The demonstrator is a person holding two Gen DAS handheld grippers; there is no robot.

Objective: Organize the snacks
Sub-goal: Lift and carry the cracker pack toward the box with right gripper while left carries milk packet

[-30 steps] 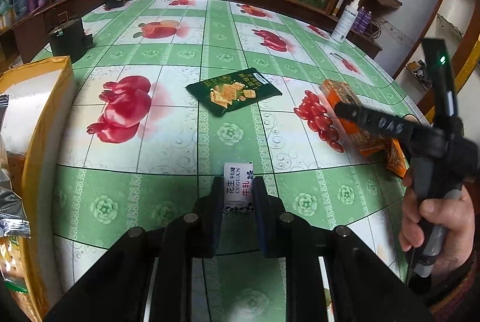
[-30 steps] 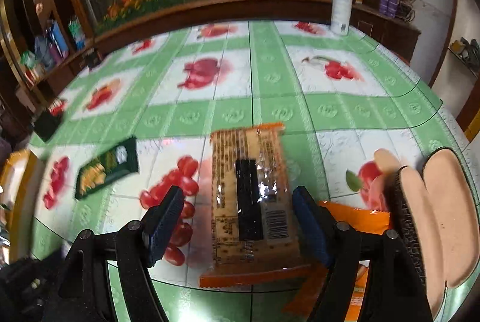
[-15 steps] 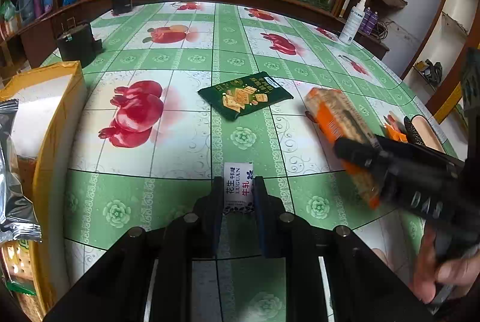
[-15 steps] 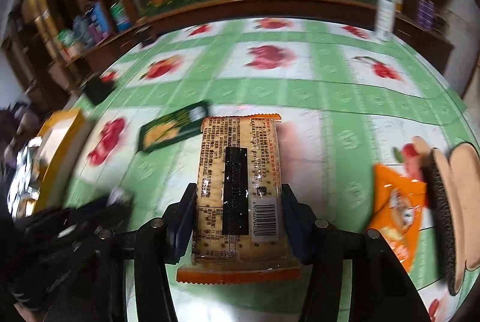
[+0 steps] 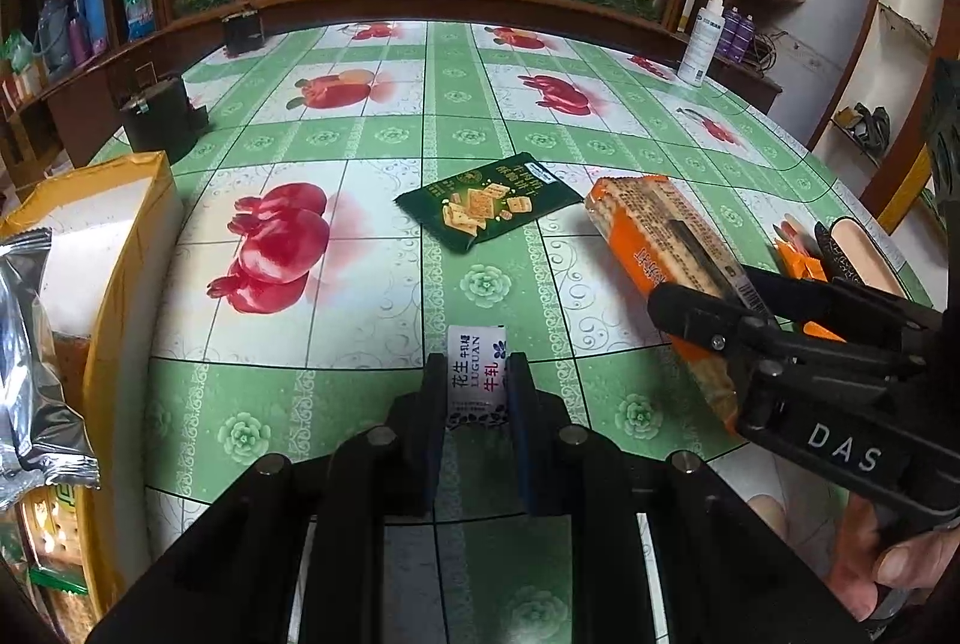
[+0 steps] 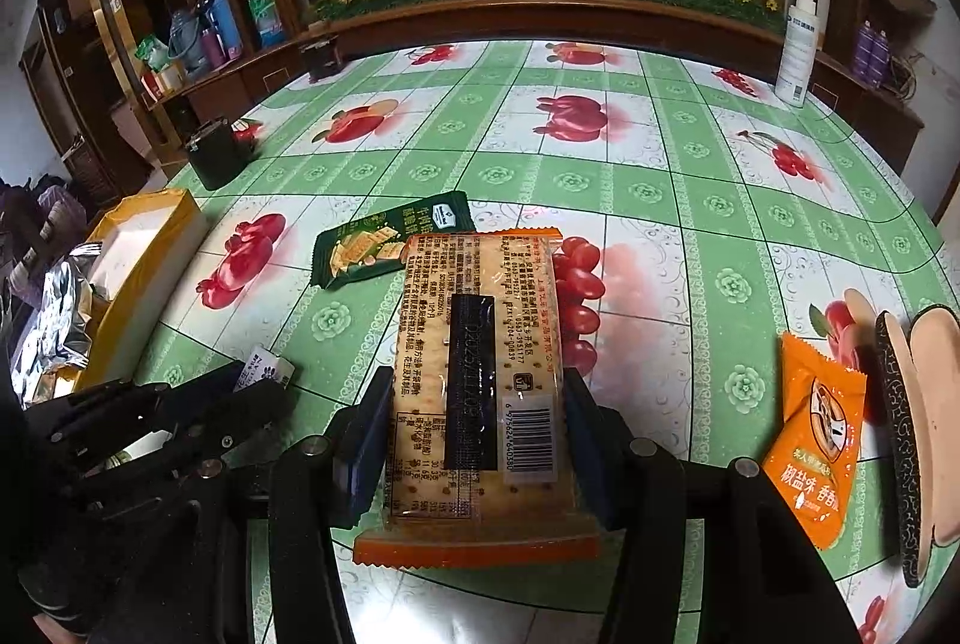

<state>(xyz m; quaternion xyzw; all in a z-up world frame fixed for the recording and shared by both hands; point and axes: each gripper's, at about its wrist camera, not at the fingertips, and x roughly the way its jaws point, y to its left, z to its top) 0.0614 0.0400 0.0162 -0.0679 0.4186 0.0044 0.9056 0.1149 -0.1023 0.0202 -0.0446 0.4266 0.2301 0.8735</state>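
My right gripper (image 6: pixel 477 404) is shut on a long orange cracker pack (image 6: pixel 477 374) and holds it above the table; from the left wrist view the same pack (image 5: pixel 666 236) juts out of that gripper (image 5: pixel 708 308) at the right. A small white candy packet (image 5: pixel 477 374) with purple print is pinched in my shut left gripper (image 5: pixel 477 380), which shows low on the left (image 6: pixel 258 386) in the right wrist view. A dark green cracker packet (image 5: pixel 489 203) lies flat mid-table. A small orange snack bag (image 6: pixel 819 434) lies at the right. The yellow box (image 5: pixel 114 248) at the left holds several packets.
A silver foil bag (image 5: pixel 30 356) sticks out of the yellow box. A pair of slippers (image 6: pixel 912 422) lies beside the orange bag. Black boxes (image 5: pixel 159 113) stand far left, a white spray bottle (image 5: pixel 699 38) far right. The table (image 5: pixel 372 296) wears a green fruit-print cloth.
The right gripper closed on the orange cracker pack, lifted it off the table and carried it left toward the box. The left gripper kept still with its candy packet.
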